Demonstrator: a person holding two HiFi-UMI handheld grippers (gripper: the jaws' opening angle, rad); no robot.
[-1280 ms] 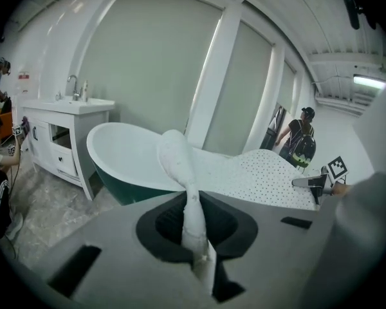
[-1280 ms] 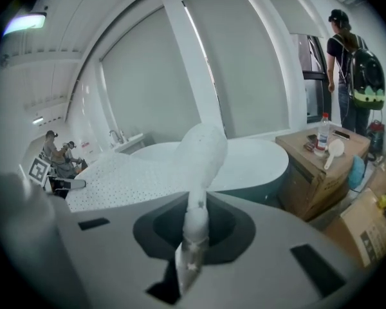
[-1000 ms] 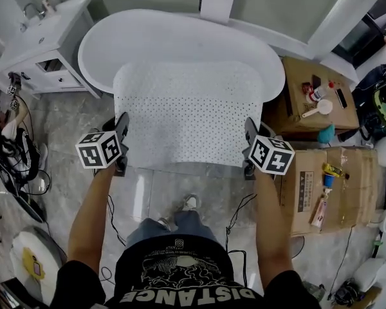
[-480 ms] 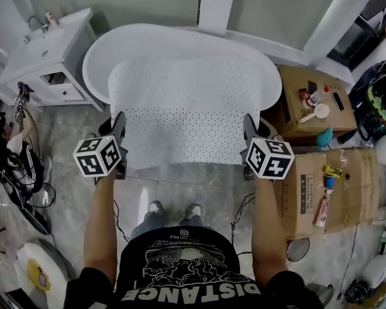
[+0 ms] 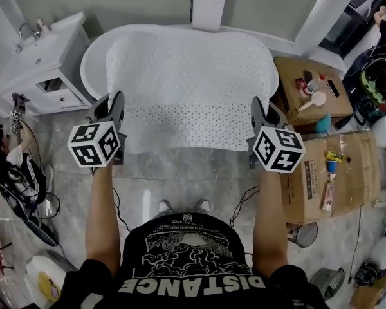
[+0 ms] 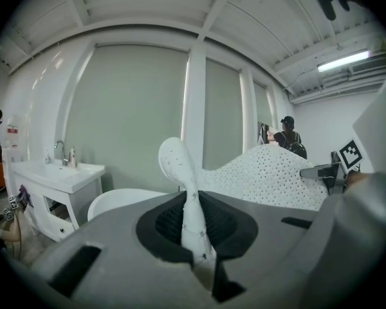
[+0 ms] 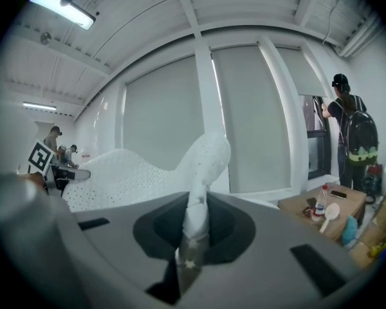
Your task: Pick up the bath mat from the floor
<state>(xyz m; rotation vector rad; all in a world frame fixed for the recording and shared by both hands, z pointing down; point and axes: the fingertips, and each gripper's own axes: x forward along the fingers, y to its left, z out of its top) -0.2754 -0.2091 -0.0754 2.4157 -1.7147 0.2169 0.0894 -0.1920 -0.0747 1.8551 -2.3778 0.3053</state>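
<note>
1. head view: the white bath mat (image 5: 193, 89) is held up off the floor (image 5: 180, 176), spread out and hiding most of the bathtub (image 5: 90, 66), between the left gripper (image 5: 114, 108) and right gripper (image 5: 257, 111)
2. left gripper view: jaws clamped on the mat's edge, which sticks up between them
3. right gripper view: jaws pinched on the mat's opposite edge

Bath mat (image 5: 193, 89): white perforated rubbery sheet, matt; bathtub (image 5: 93, 60) glossy.
</note>
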